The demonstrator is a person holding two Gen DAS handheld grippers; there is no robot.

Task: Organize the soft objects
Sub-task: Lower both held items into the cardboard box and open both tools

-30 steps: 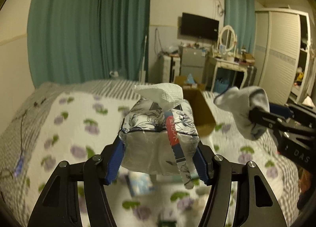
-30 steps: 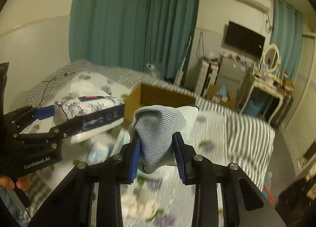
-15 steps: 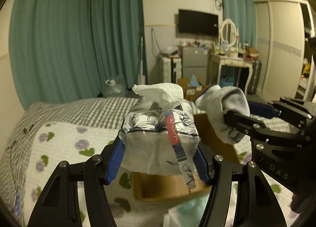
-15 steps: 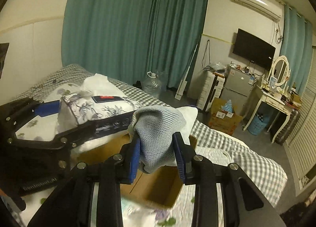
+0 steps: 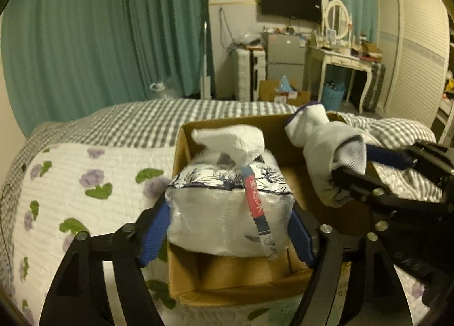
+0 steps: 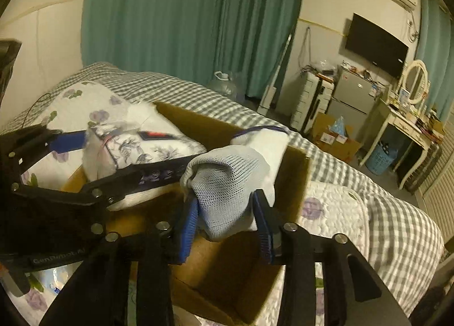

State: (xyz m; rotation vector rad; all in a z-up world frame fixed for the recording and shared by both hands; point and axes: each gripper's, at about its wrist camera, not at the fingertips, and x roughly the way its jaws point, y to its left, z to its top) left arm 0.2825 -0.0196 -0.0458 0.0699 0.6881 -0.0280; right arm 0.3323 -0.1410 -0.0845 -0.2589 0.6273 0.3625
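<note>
My left gripper [image 5: 229,229] is shut on a floral-printed soft tissue pack [image 5: 229,206] with a white tissue sticking out of its top, held over the left half of an open cardboard box [image 5: 227,283] on the bed. My right gripper [image 6: 227,229] is shut on a rolled grey-white sock [image 6: 227,184], held over the same box [image 6: 295,172]. In the left wrist view the sock [image 5: 326,150] and right gripper [image 5: 383,178] hang over the box's right side. In the right wrist view the tissue pack [image 6: 147,150] and left gripper [image 6: 68,167] sit at left.
The box rests on a bed with a white floral quilt [image 5: 85,184] and grey checked blanket [image 5: 142,118]. A light blue packet [image 6: 54,280] lies on the quilt at lower left. Teal curtains, a dresser [image 5: 340,59] and wardrobe stand beyond the bed.
Both grippers have moved forward and tilted down with their loads. They now hang over the open box, which earlier lay ahead and lower in view.
</note>
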